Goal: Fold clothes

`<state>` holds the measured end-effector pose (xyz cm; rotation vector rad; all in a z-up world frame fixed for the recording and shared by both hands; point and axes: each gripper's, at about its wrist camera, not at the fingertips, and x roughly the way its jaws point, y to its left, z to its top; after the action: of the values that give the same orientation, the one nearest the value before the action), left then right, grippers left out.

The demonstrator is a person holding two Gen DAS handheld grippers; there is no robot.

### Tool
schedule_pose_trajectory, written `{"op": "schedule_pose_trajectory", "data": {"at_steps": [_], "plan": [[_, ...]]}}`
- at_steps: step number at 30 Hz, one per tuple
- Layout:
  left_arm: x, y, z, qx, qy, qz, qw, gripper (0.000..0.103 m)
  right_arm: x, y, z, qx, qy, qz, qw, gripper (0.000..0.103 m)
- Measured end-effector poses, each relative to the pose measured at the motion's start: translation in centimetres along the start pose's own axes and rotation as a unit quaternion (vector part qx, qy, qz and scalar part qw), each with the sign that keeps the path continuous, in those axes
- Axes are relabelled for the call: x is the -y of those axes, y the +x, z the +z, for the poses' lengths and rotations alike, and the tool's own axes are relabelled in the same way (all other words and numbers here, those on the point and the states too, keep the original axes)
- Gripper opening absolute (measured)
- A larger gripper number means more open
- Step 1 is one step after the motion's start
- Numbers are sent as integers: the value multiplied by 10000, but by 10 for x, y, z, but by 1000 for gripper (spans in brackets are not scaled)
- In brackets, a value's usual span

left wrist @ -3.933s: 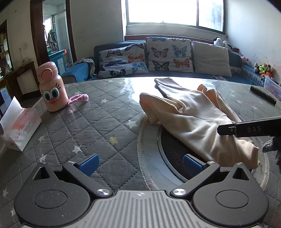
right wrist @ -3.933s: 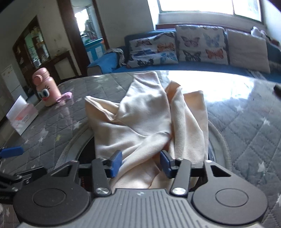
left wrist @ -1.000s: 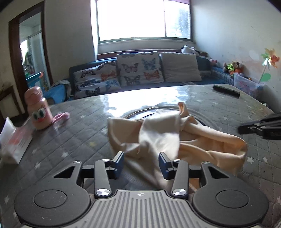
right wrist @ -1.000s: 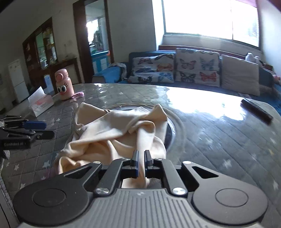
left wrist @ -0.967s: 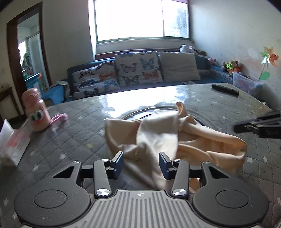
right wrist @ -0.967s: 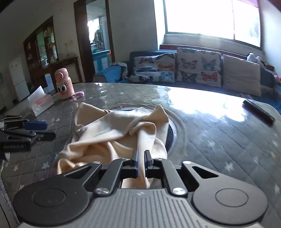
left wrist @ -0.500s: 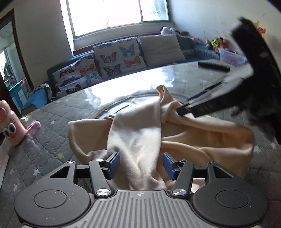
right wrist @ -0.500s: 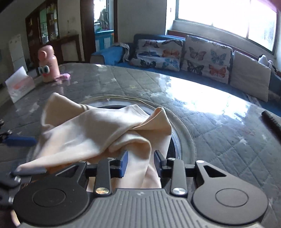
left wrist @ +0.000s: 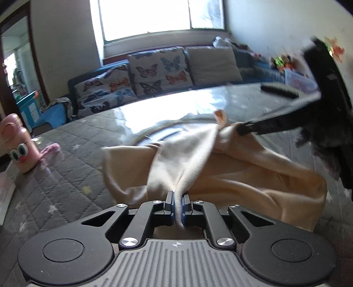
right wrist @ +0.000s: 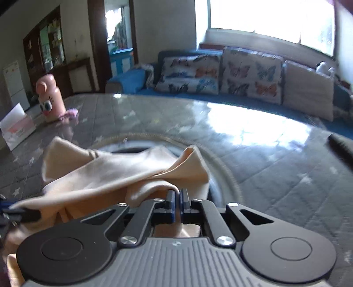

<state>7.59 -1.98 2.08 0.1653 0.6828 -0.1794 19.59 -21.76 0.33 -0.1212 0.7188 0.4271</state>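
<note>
Cream garment [left wrist: 231, 174] lies bunched on the quilted counter [left wrist: 72, 176]. Left gripper [left wrist: 177, 204] and right gripper [right wrist: 177, 204] each have fingers pinching a fold. Looks soft, light, floppy, likely to sag; better held at edges or corners.

off to my left a pink bottle [right wrist: 49, 99] with cartoon eyes stands on the grey quilted table [right wrist: 275, 154], a small pink cloth [right wrist: 70, 114] just beside it and a tissue box [right wrist: 16, 130] nearer the edge. a black remote [left wrist: 279, 91] lies on the far right side. beyond the table, butterfly cushions [left wrist: 158, 70] and a plain cushion [left wrist: 213, 64] line a blue sofa [right wrist: 128, 80] under a bright window [left wrist: 145, 18].
</note>
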Motion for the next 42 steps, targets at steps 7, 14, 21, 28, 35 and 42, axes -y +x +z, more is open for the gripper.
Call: {"op": "schedule_pose_trajectory", "data": {"at_steps": [7,14,21,28,35,42], "plan": [[-28,-37,-11,234,-378,192,9988,6,20,-50,-9,343,51,-504,9981,2],[-54,-63,-35,152,-708,338,9968,6,54,-101,-39,488,474,-1121,9914,2],[-64,-74,-60,-106,-763,337,9965,7,93,-144,-89,284,1202,-1913,9737,2],[-48,-79,-50,86,-445,322,9985,14,98,-155,-107,113,1312,-2016,9706,7],[-27,-63,-30,182,-103,154,9997,28,66,-135,-88,116,843,-1457,9857,24],[11,-17,-16,-67,442,-329,9985,36,39,-99,-81,-191,511,-900,9945,31]]}}
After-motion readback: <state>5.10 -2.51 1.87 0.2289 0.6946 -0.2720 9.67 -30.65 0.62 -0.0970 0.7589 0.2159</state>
